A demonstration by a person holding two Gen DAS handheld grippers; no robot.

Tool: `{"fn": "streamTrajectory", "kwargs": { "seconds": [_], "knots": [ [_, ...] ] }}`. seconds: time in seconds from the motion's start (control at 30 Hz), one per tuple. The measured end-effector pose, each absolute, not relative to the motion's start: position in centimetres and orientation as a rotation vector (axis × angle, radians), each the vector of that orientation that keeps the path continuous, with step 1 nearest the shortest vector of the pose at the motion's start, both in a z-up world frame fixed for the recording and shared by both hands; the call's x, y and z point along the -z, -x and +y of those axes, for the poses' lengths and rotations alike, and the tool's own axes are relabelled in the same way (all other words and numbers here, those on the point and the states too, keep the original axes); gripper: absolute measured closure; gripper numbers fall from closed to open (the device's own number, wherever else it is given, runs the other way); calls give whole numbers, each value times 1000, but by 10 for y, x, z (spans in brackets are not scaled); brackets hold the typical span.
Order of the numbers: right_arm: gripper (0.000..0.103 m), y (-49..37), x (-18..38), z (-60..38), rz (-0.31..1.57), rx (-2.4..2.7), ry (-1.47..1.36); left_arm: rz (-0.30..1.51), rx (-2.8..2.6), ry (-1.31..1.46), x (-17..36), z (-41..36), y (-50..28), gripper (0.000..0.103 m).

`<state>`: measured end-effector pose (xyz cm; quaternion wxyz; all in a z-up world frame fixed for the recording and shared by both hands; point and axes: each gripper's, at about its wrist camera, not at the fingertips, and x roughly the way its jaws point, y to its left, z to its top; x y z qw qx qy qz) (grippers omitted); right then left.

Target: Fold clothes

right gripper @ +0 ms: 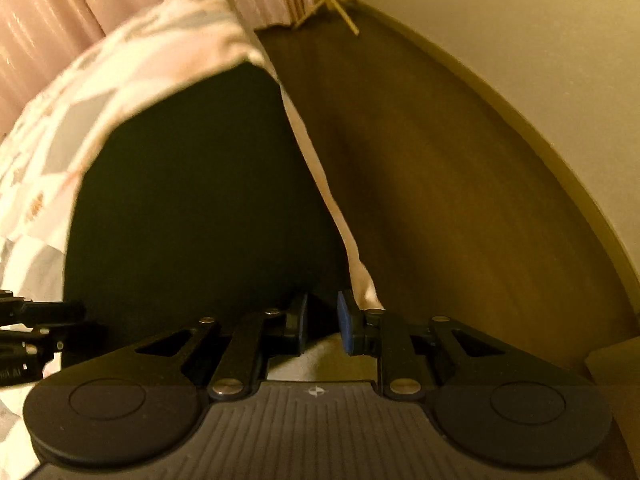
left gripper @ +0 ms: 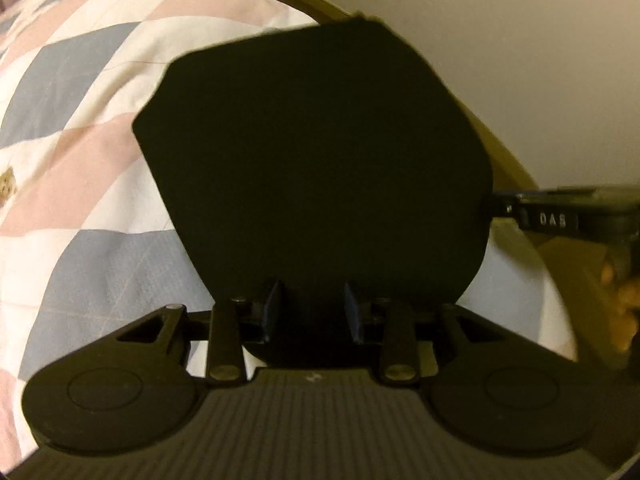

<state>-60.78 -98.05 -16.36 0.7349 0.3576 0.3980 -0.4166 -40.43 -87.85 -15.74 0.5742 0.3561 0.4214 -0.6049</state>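
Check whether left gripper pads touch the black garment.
Cannot tell. Left wrist view: black garment sits between left gripper pads, but darkness hides any contact or gap.

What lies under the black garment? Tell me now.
The black garment lies on a checked quilt of pink, grey and white, which shows around its edges. In the right wrist view the quilt continues past it. The quilt directly beneath is covered.

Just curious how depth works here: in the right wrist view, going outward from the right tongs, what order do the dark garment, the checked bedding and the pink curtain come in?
1. Dark garment, right at the right tongs.
2. Checked bedding, upper left beyond it.
3. Pink curtain, top left, behind.
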Motion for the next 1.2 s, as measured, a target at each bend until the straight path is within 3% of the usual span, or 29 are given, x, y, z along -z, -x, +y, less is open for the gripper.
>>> {"fn": "streamTrajectory", "kwargs": {
  "seconds": [0.2,0.33,0.4,0.47,0.57,0.83,1.2],
  "knots": [
    [80,624,152,-976,810,953,-910,1019,1393,-831,134,-876,392,72],
    [58,630,113,-950,720,984,-949,995,1377,-842,99,-860,380,29],
    [49,628,92,-930,690,991,-960,967,1371,-859,79,-852,373,24],
    [29,624,73,-905,669,1010,-969,940,1375,-890,61,-844,366,10],
    [14,619,47,-866,630,1049,-992,876,1399,-924,38,-830,357,2],
    [2,597,-21,-781,572,1201,-1015,827,1461,-945,-8,-778,320,1],
    [1,536,-113,-699,510,1436,-810,756,1537,-789,-92,-707,252,1]
  ]
}}
